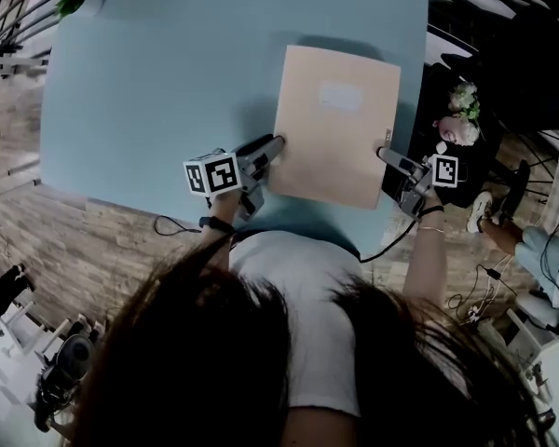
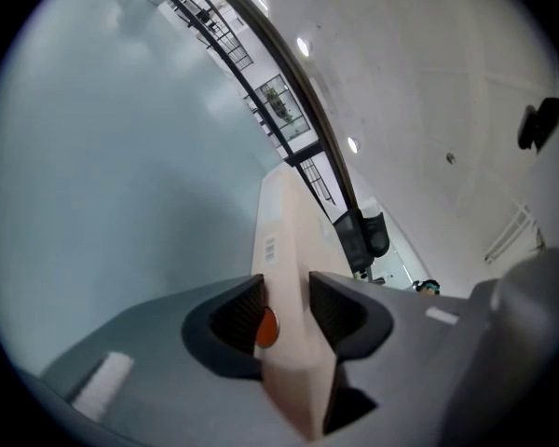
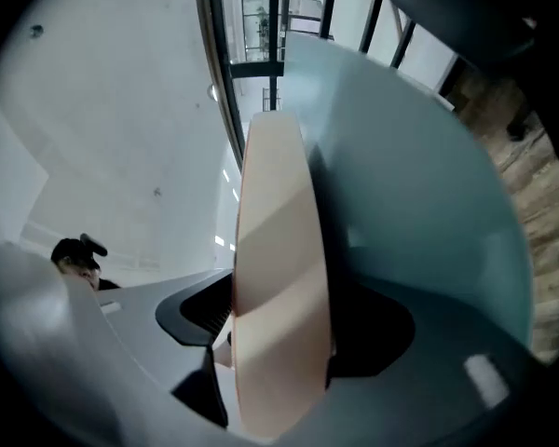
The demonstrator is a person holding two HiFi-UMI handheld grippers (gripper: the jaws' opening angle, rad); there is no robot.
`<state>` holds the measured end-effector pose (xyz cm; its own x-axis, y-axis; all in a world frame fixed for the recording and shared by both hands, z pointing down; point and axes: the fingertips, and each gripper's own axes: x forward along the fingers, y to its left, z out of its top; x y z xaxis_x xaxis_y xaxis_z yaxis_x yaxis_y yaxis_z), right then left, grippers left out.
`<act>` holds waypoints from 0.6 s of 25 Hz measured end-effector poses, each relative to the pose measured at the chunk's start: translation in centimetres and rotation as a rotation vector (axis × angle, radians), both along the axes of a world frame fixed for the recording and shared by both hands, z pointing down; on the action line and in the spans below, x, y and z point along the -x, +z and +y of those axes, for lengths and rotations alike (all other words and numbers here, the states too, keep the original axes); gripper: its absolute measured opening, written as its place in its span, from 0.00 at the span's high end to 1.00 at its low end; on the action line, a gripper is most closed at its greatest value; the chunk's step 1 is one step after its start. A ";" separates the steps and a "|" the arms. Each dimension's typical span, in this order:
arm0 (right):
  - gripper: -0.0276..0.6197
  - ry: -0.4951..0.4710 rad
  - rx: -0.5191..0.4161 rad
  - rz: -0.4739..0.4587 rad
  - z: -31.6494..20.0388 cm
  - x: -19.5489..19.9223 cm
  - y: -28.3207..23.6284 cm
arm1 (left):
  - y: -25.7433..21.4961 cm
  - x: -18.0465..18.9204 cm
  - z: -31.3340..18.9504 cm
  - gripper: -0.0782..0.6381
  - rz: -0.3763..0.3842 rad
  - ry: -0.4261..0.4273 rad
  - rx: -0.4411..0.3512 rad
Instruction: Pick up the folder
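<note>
Peach folder (image 1: 335,124) is lying over the blue table (image 1: 149,82). I've got my left gripper (image 1: 278,143) clamped on its left edge so it can't slide. My right gripper (image 1: 384,154) straddles the opposite edge, jaws wide, not pinching yet I reckon.

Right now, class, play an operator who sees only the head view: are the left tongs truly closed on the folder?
Observer: Yes; the left gripper view shows the left tongs pinching the folder edge between both pads.
Operator: And the right tongs?
Observer: The right gripper view shows them standing wide, folder edge between, not clamped.
Operator: Anything else?
Observer: An orange dot sits on one left pad, against the folder.
</note>
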<state>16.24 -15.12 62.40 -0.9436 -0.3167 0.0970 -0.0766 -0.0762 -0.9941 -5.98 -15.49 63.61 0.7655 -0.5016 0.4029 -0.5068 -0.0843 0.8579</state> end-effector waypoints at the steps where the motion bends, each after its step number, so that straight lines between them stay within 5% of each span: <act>1: 0.50 -0.033 -0.018 0.001 0.1 0.9 -0.1 | -0.1 -0.1 0.0 0.61 0.008 0.004 0.003; 6: 0.50 -0.181 -0.041 0.010 0.6 5.5 -0.3 | 0.0 -0.1 0.1 0.61 0.020 0.005 0.006; 15: 0.50 -0.177 -0.058 -0.007 0.9 6.1 -0.5 | -0.1 0.4 0.1 0.60 0.012 0.002 -0.002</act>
